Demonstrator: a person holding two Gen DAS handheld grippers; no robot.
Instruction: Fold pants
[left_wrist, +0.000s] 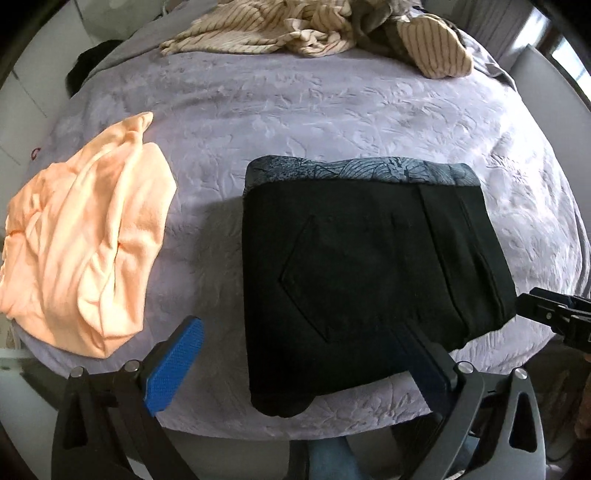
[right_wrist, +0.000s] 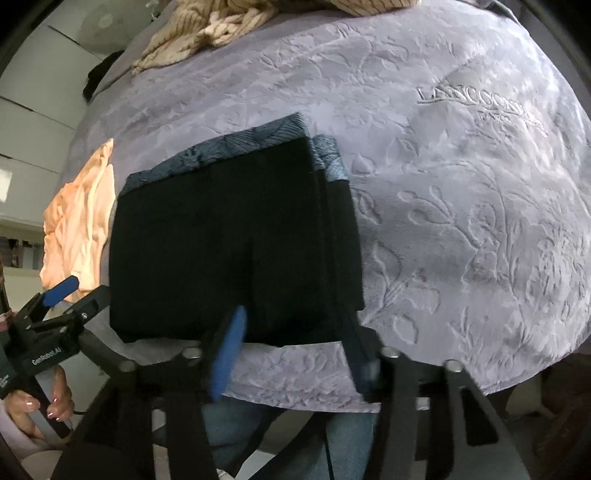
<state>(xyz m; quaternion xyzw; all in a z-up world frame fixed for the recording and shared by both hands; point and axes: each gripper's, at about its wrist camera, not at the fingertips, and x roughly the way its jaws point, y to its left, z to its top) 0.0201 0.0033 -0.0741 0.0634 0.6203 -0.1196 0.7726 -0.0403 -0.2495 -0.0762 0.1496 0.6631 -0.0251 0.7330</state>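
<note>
Both grippers clear of the folded pants on the bed.

Left gripper (left_wrist: 295, 363) stands spread wide, blue pad (left_wrist: 173, 365) out over bare bedspread (left_wrist: 332, 122), the other finger over the near edge of the black pants (left_wrist: 369, 258), nothing clamped. Right gripper (right_wrist: 291, 350) sits about half open, nothing pinched, its tips at the bundle's near edge. The pants lie folded into a squat rectangle near the bed's front edge, long axis running left to right, patterned grey-blue waistband (left_wrist: 362, 171) along the far side. Peach garment (left_wrist: 85, 240) lies well to the left; striped clothes (left_wrist: 295, 33) are heaped at the far end.
</note>
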